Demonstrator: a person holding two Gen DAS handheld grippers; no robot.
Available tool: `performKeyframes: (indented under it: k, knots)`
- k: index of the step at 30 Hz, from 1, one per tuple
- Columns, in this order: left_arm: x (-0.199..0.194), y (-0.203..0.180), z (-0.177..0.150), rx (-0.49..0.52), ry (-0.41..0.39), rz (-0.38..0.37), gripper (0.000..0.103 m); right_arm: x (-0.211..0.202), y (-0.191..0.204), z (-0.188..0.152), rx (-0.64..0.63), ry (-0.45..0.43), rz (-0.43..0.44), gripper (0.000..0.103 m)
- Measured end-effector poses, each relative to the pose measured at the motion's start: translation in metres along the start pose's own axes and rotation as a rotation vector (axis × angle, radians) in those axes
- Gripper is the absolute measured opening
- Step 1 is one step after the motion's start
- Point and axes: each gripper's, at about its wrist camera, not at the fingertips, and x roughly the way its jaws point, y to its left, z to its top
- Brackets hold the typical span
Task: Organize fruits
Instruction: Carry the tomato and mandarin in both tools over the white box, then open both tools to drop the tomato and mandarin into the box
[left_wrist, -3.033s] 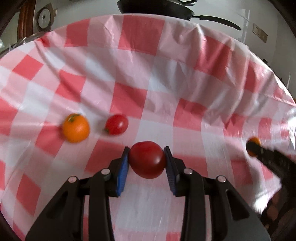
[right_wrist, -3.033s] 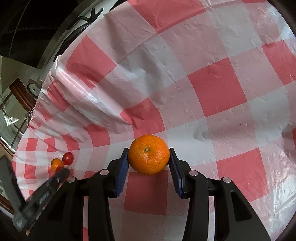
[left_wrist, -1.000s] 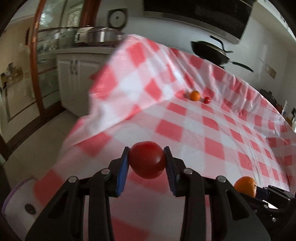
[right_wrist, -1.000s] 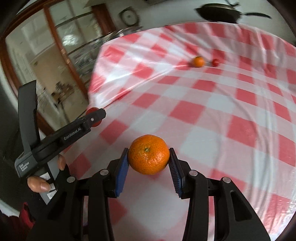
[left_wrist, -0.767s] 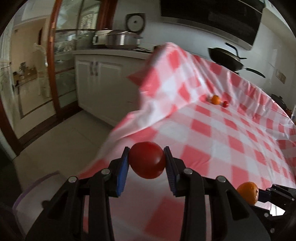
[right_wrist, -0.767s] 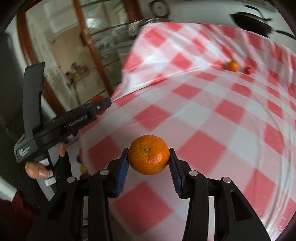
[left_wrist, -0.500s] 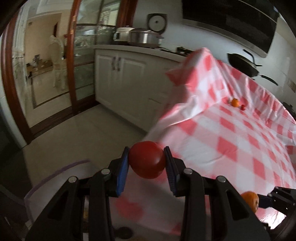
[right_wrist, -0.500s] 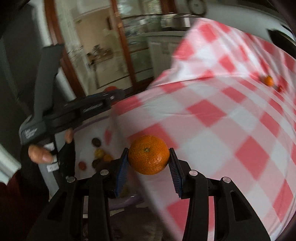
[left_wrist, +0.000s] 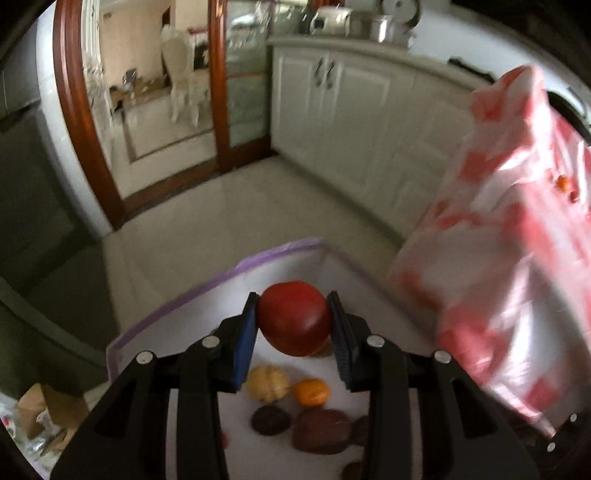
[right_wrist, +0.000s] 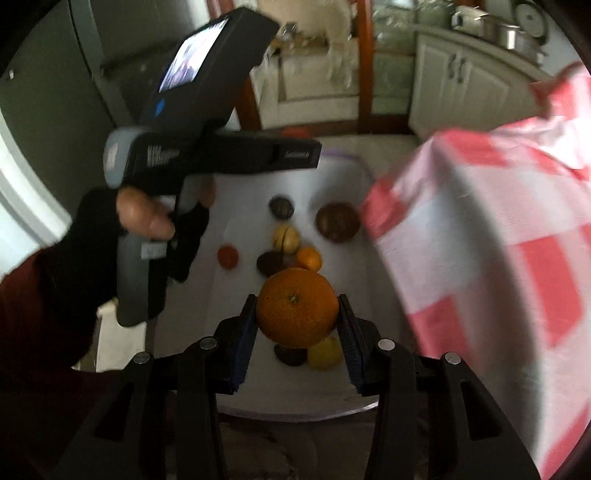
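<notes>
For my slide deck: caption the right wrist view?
Right gripper holds an orange above a white bin of fruit.

White kitchen cabinets (left_wrist: 354, 110) line the far wall above a pale tiled floor (left_wrist: 236, 221), beside a wood-framed doorway (left_wrist: 74, 110).

White cabinets (left_wrist: 354, 122) with small metal handles run across the upper middle of the left wrist view, with steel pots (left_wrist: 369, 22) and a round clock (left_wrist: 400, 7) at the top edge. A wooden door frame (left_wrist: 77, 122) curves down the upper left, a pale chair (left_wrist: 181, 85) visible beyond it. Pale floor tiles (left_wrist: 229, 206) fill the centre.
</notes>
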Motion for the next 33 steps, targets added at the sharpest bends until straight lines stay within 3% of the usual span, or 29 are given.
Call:
performKeyframes:
  k: [5,11,23,24,28,33]
  knots:
    - [0.032,0.013,-0.016,-0.015,0.104,0.025,0.037,0.047,-0.002,0.004,-0.024,0.112,-0.045,0.043]
    - [0.063,0.023,-0.028,-0.052,0.175,0.037,0.037,0.082,-0.012,-0.006,-0.023,0.201,-0.093,0.043]
    - [0.085,0.028,-0.032,-0.11,0.224,0.054,0.038,0.091,-0.018,-0.011,0.007,0.233,-0.1,0.045]
    - [0.085,0.027,-0.032,-0.112,0.225,0.056,0.042,0.089,-0.017,-0.011,0.002,0.225,-0.102,0.048]
    - [0.075,0.027,-0.029,-0.138,0.174,0.077,0.076,0.078,-0.009,-0.009,-0.031,0.17,-0.101,0.063]
    - [0.073,0.03,-0.027,-0.148,0.159,0.08,0.077,0.064,-0.006,-0.009,-0.039,0.116,-0.078,0.064]
